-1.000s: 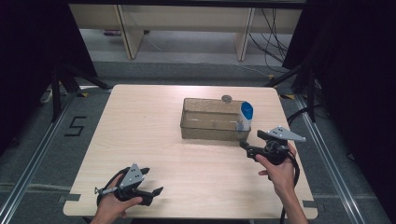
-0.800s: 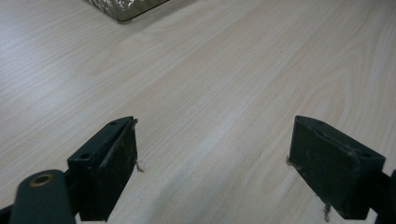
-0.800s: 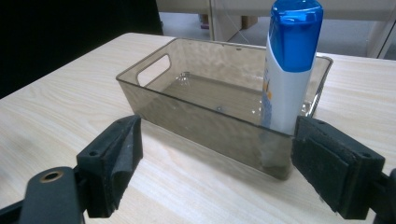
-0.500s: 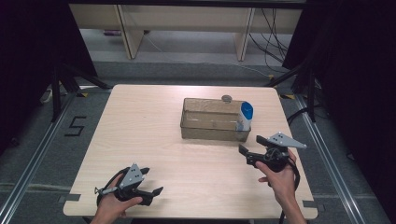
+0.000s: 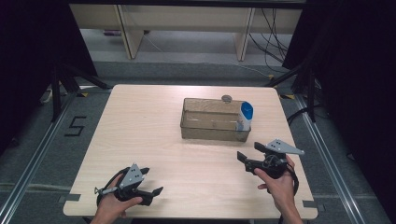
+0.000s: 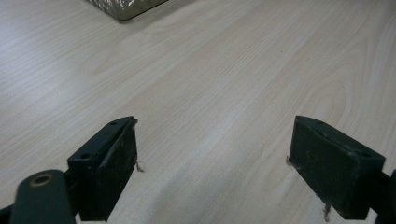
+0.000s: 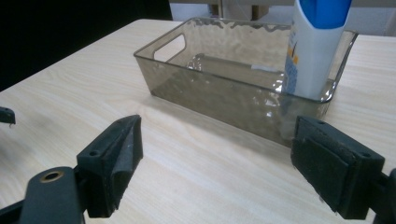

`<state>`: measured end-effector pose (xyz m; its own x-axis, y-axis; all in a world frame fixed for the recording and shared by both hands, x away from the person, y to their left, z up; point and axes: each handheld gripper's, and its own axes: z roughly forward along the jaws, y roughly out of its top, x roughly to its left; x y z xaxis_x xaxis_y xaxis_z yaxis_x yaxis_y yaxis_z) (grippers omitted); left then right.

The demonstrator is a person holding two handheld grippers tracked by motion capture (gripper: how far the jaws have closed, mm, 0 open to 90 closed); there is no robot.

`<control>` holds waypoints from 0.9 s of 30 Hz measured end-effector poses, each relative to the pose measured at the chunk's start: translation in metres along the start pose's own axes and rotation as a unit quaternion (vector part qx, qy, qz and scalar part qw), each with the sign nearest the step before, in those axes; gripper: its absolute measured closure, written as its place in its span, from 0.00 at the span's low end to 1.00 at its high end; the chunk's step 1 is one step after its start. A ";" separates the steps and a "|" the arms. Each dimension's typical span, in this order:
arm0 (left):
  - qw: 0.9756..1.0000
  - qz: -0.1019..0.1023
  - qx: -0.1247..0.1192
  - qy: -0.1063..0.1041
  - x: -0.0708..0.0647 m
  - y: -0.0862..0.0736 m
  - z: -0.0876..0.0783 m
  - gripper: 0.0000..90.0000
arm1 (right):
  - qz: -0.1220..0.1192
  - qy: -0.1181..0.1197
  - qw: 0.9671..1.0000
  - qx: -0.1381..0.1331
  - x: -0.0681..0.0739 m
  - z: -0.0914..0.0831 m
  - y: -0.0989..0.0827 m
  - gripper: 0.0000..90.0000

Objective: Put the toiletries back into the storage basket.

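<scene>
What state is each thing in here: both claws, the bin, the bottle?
Left claw: open, empty, low over the table near its front edge.
Right claw: open, empty, facing the bin.
Bin: upright on the table, holding only the bottle.
Bottle: upright in the bin's right end, blue cap on.

Table (image 5: pixel 154 135): pale wood-grain laminate, smooth, low sheen. Bin (image 7: pixel 224 88): translucent smoke-grey plastic, glossy, walls rippled. Bottle (image 7: pixel 314 46): white plastic with blue cap, smooth, semi-gloss. Right gripper (image 7: pixel 215 163) and left gripper (image 6: pixel 212 163): matt black plastic jaws, inner pads dull, edges scuffed; top plate grey, matt
</scene>
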<state>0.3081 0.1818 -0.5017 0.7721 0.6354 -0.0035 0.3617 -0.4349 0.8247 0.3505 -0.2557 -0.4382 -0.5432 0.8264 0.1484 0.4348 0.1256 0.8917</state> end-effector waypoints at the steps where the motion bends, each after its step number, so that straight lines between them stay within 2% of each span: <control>1: 1.000 -0.005 -0.005 -0.002 -0.001 0.000 0.001 0.17 | 0.008 0.000 1.000 0.003 0.001 0.000 -0.001 0.20; 3: 1.000 -0.001 -0.001 0.001 -0.001 0.000 0.000 0.17 | 0.004 0.004 1.000 0.006 0.001 0.000 -0.003 0.20; 4: 1.000 -0.003 -0.006 0.001 -0.001 0.000 0.000 0.17 | 0.009 0.002 1.000 0.006 0.003 0.000 -0.005 0.20; 5: 1.000 -0.003 -0.004 0.000 -0.001 0.000 0.000 0.17 | -0.002 0.001 1.000 0.007 0.002 0.000 -0.005 0.20; 6: 1.000 -0.003 -0.002 -0.002 0.000 0.000 0.000 0.17 | 0.009 0.013 1.000 0.008 0.004 0.001 -0.007 0.20; 7: 1.000 -0.004 -0.005 -0.002 -0.001 0.000 0.000 0.17 | 0.015 0.008 1.000 0.012 0.005 0.000 -0.008 0.20; 8: 1.000 -0.001 -0.002 0.001 -0.001 0.000 0.000 0.17 | 0.003 0.008 1.000 0.011 0.005 0.001 -0.009 0.20; 9: 1.000 -0.001 -0.002 0.001 -0.001 0.000 0.000 0.17 | 0.013 0.016 1.000 0.016 0.006 0.001 -0.011 0.20; 11: 1.000 -0.005 -0.005 -0.002 -0.001 0.000 0.000 0.17 | 0.002 0.008 1.000 0.019 0.006 0.001 -0.013 0.20; 12: 1.000 -0.002 -0.003 -0.002 -0.001 0.000 0.000 0.17 | 0.011 0.010 1.000 0.018 0.008 0.002 -0.014 0.20; 13: 1.000 -0.001 -0.002 0.001 -0.001 0.000 0.000 0.17 | 0.007 0.011 1.000 0.022 0.008 0.001 -0.015 0.20; 15: 1.000 -0.005 -0.007 0.000 -0.001 0.000 0.001 0.17 | 0.018 0.015 0.999 0.025 0.010 -0.001 -0.016 0.20; 16: 1.000 -0.004 -0.005 -0.001 -0.001 0.000 0.000 0.17 | -0.004 0.009 1.000 0.022 0.008 -0.002 -0.017 0.20; 17: 1.000 -0.001 -0.001 0.000 -0.001 0.000 0.000 0.17 | 0.015 0.015 0.999 0.026 0.011 -0.002 -0.018 0.20; 18: 1.000 -0.004 -0.004 0.002 -0.002 0.000 0.000 0.17 | 0.005 0.014 1.000 0.026 0.010 -0.002 -0.019 0.20; 19: 1.000 -0.004 -0.004 0.002 -0.001 0.000 0.000 0.17 | 0.012 0.017 0.999 0.027 0.011 -0.003 -0.020 0.20; 20: 1.000 -0.005 -0.006 -0.001 -0.001 0.000 0.001 0.17 | -0.004 0.010 1.000 0.021 0.010 -0.003 -0.021 0.20; 21: 1.000 -0.004 -0.004 -0.002 -0.001 0.000 0.000 0.17 | 0.012 0.016 0.999 0.028 0.012 -0.004 -0.022 0.20; 22: 1.000 -0.001 -0.001 0.001 -0.001 0.000 0.000 0.17 | 0.001 0.012 1.000 0.025 0.011 -0.003 -0.023 0.20; 24: 1.000 -0.004 -0.006 0.000 -0.001 0.000 0.001 0.17 | 0.012 0.017 0.999 0.026 0.013 -0.004 -0.025 0.20; 26: 1.000 -0.001 -0.002 -0.001 -0.001 0.000 0.000 0.17 | 0.002 0.013 1.000 0.024 0.013 -0.005 -0.026 0.20; 27: 1.000 -0.001 -0.001 0.002 -0.001 0.000 0.000 0.17 | 0.022 0.022 0.999 0.032 0.015 -0.005 -0.027 0.20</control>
<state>0.3071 0.1813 -0.5017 0.7695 0.6386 -0.0033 0.3618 -0.4317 0.8263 0.3267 -0.2494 -0.4574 -0.5536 0.8067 0.2070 0.5032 0.1259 0.8549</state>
